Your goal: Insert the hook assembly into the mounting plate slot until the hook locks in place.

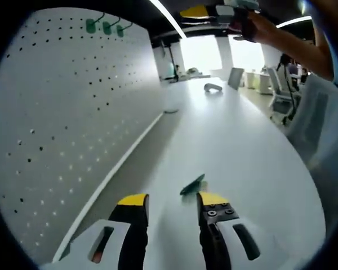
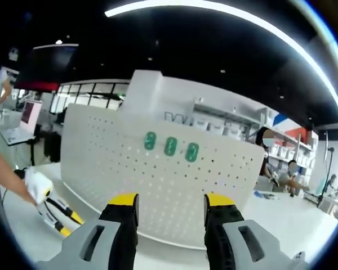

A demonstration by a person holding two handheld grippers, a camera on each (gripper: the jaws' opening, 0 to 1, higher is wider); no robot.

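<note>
While a green hook [image 1: 192,184] lies flat on the white table [image 1: 242,163], just beyond the yellow tips of the left gripper [image 1: 172,201], nothing is held by either tool. The left jaws are seen spread wide and empty, the hook resting slightly right of the gap between them. In the right gripper view, the right gripper [image 2: 170,205] is raised towards the white pegboard [image 2: 158,180], its jaws likewise parted with nothing between them; three green hooks [image 2: 170,146] are already seated in a row high on the board.

A poor pick is judged the main risk: the hook is thin and lies flat, so it could be pushed away across the smooth tabletop or pinched crookedly, and a tilted hook would likely jam at the holes instead of locking.

Open table is available to the right and far ahead, where a small grey object [image 1: 213,87] sits. The pegboard's base closes the left side, and the table's rounded edge falls away to the right.
</note>
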